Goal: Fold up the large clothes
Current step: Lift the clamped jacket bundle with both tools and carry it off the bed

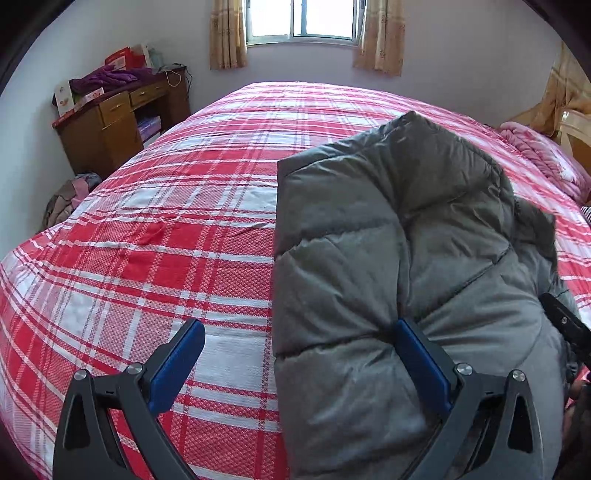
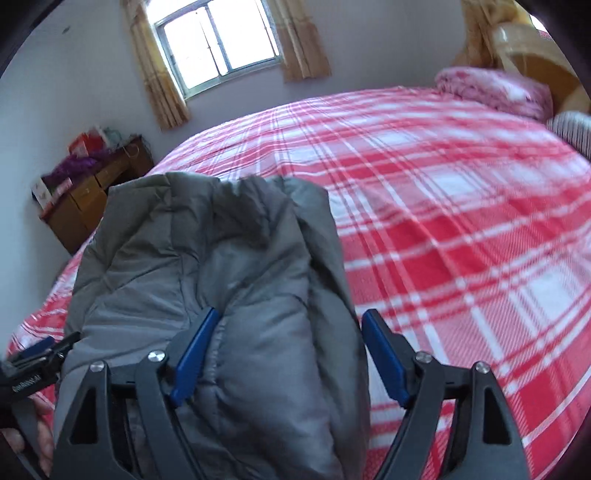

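1. A wide bed (image 1: 147, 258) fills the room, spread with a red, pink and white plaid cover that lies mostly flat with a few light creases
2. A grey padded jacket (image 1: 406, 258) lies folded in a bulky bundle on the near part of the bed, towards the right in the left wrist view and towards the left in the right wrist view
3. The left claw (image 1: 299, 363) stands wide apart; one blue pad rests against the jacket's near edge, the other is over bare plaid
4. The right claw (image 2: 286, 354) is also apart, its jaws astride a puffy fold of the jacket without clamping it
5. A pink quilted blanket (image 2: 491, 88) is heaped at the head end beside a pale wooden headboard (image 2: 535, 62)
6. A bright window (image 1: 301, 18) with tan curtains (image 1: 227, 37) sits in the pale far wall
7. In the corner stands a brown wooden desk (image 1: 110, 125) piled with purple fabric and boxes, and a clothes heap (image 1: 70, 195) lies on the floor beside the bed
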Motion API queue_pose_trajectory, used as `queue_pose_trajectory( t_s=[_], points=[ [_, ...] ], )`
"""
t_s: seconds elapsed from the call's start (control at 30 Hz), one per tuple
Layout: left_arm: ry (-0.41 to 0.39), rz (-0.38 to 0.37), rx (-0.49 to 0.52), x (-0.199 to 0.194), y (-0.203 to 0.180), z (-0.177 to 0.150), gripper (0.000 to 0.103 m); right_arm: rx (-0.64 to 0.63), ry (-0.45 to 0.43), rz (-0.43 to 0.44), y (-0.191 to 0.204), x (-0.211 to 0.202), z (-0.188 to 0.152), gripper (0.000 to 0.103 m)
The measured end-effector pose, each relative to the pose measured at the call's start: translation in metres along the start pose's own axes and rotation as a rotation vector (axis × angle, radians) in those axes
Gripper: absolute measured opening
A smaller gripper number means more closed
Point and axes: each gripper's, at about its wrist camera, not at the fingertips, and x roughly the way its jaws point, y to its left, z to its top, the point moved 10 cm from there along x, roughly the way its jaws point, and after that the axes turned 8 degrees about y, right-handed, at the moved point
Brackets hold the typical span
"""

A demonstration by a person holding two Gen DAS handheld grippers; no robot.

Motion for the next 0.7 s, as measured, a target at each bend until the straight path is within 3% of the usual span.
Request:
queue_pose_trajectory(
  t_s=[0.13,0.43,0.57,0.7],
  points=[
    [0.022,-0.049,-0.023,0.007,-0.001,-0.004,0.102,0.016,0.050,0.071,0.005,0.008,-0.009,0.080],
    [0.051,-0.162,-0.072,0.015,-0.005,-0.012,0.102,0.097,0.062,0.209,0.002,0.009,-0.015,0.078],
    [0.038,-0.140,-0.038,0.013,-0.011,-0.012,0.102,0.086,0.061,0.200,0.006,0.007,-0.018,0.078],
    [0.050,-0.157,-0.037,0.015,-0.015,-0.012,0.102,0.105,0.026,0.170,0.001,-0.001,-0.017,0.071]
  ],
)
